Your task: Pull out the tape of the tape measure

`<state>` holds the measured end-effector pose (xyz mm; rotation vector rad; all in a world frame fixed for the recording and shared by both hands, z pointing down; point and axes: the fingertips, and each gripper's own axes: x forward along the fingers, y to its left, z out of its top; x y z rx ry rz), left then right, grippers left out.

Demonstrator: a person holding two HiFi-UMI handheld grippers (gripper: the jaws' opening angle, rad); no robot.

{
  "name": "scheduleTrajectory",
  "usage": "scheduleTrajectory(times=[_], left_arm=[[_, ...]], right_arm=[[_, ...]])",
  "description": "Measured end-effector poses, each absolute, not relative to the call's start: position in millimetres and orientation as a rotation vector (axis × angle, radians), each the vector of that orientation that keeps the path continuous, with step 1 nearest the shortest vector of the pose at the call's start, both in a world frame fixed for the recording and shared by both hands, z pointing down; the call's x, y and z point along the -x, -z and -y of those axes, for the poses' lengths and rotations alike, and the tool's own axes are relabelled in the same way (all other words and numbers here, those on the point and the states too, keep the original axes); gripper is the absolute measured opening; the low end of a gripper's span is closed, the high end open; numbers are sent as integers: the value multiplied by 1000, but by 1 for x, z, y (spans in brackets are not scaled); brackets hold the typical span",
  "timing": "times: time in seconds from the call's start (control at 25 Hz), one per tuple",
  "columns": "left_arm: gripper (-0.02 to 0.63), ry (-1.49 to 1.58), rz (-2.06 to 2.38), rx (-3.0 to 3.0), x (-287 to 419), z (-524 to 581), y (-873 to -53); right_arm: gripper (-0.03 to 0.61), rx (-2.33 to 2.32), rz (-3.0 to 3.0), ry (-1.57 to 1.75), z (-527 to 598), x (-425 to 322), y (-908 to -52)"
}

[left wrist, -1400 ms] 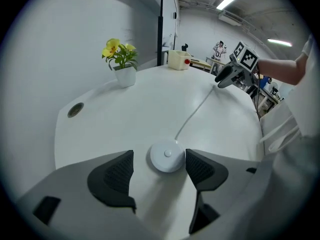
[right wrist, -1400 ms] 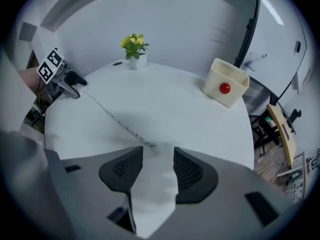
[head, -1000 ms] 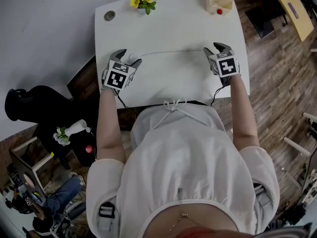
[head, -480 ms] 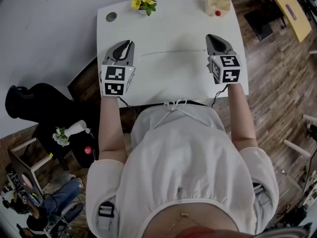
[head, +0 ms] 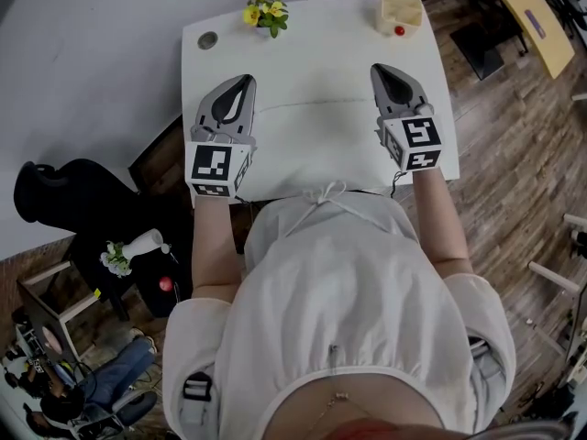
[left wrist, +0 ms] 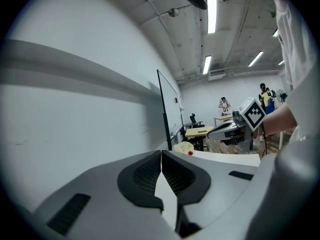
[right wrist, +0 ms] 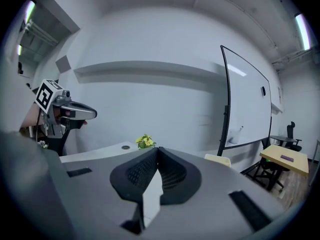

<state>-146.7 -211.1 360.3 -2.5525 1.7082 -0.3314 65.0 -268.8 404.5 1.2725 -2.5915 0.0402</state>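
White table fills the middle of the head view. The tape lies on it as a thin pale line running left to right across the top, betw. my two grippers. I can't make out the tape measure's case in any view. The line's left end runs in by the left gripper and its right end stops near the right gripper.

Left gripper: jaws closed, tips touching, nothing betw. the ribbed pads. Only a sliver of white table shows through the gap lower down. Right gripper: same, tips pressed together, no hold on anything. So neither one has the tape.

Both grippers point away from my body, approx. parallel and well apart, one over each side of the table. The left gripper view looks level across the tabletop and catches the right gripper on its right side. The right gripper view catches the left one at its left edge.

Along the far edge of the table:
- Yellow flowers sit near the middle.
- A small round dish is toward the far-left corner.
- A cream box is at the far-right corner, w/ a red ball just beside it.

A whiteboard stands past the table. Wood floor is off to the right.
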Motion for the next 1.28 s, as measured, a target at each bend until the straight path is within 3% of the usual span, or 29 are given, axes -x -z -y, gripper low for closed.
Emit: scheduleTrajectory(times=[1.28], left_arm=[[25, 309, -1752, 2575, 149, 204, -363]], right_arm=[[2, -1130, 2706, -4, 255, -58, -400]])
